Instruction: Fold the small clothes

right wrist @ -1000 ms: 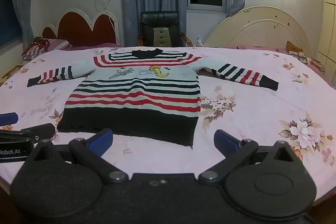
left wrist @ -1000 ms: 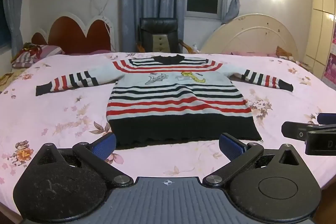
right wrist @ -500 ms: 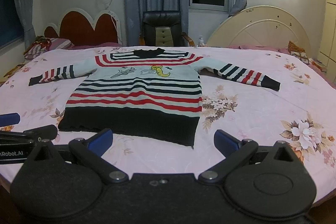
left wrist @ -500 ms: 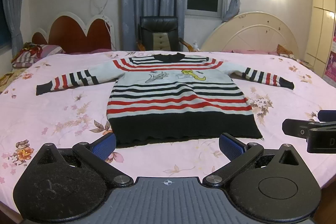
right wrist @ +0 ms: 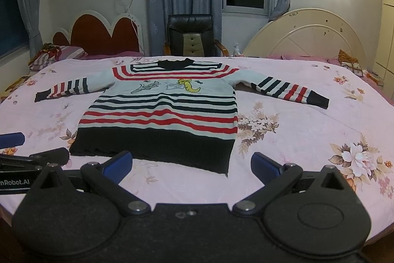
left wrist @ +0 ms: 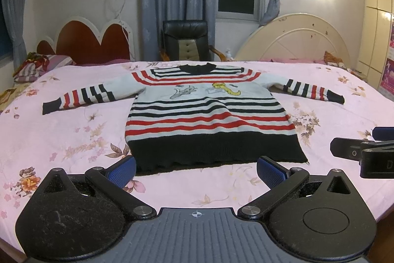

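Note:
A small striped sweater (left wrist: 209,115) lies flat on the pink floral bedsheet (left wrist: 61,134), sleeves spread out, black hem nearest me. It also shows in the right wrist view (right wrist: 162,115). My left gripper (left wrist: 195,170) is open and empty, just short of the hem. My right gripper (right wrist: 190,164) is open and empty, near the hem's right corner. Each gripper shows at the edge of the other's view: the right one (left wrist: 364,152) and the left one (right wrist: 24,159).
A black office chair (left wrist: 187,41) stands behind the bed. A red heart-shaped headboard (left wrist: 91,43) and pillow (left wrist: 41,65) are at back left, a cream round headboard (left wrist: 295,41) at back right. The bed's near edge runs under both grippers.
Both grippers have crept slightly toward the sweater's hem and stayed open. The sweater has not moved.

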Demonstrator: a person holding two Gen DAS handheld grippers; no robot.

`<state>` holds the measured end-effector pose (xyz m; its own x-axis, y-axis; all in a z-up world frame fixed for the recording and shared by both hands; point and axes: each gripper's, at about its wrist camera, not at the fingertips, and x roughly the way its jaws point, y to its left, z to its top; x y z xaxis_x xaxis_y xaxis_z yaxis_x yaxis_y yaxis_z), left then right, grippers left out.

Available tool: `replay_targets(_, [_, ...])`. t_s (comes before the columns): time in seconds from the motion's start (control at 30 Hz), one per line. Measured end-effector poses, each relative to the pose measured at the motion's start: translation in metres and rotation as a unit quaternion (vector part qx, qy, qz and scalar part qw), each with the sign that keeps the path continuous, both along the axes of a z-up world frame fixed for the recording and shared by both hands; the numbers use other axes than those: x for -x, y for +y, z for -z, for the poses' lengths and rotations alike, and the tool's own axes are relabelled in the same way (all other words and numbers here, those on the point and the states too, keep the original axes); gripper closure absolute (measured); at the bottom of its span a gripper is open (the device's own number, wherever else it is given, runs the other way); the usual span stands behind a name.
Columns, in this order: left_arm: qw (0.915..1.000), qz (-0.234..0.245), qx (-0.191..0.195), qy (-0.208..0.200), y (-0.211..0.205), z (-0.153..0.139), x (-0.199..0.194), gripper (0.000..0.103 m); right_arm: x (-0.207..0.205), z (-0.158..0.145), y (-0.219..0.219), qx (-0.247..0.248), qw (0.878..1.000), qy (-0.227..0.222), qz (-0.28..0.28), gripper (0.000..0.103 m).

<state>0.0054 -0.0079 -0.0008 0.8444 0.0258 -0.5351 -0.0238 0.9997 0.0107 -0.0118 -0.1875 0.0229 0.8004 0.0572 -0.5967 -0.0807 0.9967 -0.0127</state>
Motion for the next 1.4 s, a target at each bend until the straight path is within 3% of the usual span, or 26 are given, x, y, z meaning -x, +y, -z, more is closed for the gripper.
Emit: replay_targets(1.4, [0.9999, -0.006, -0.007, 0.006, -0.0028, 0.0037, -0.0034, 0.000, -0.0041, 0.0059, 0.0005, -0.005, 1.000, 0.007, -0.005, 0.001])
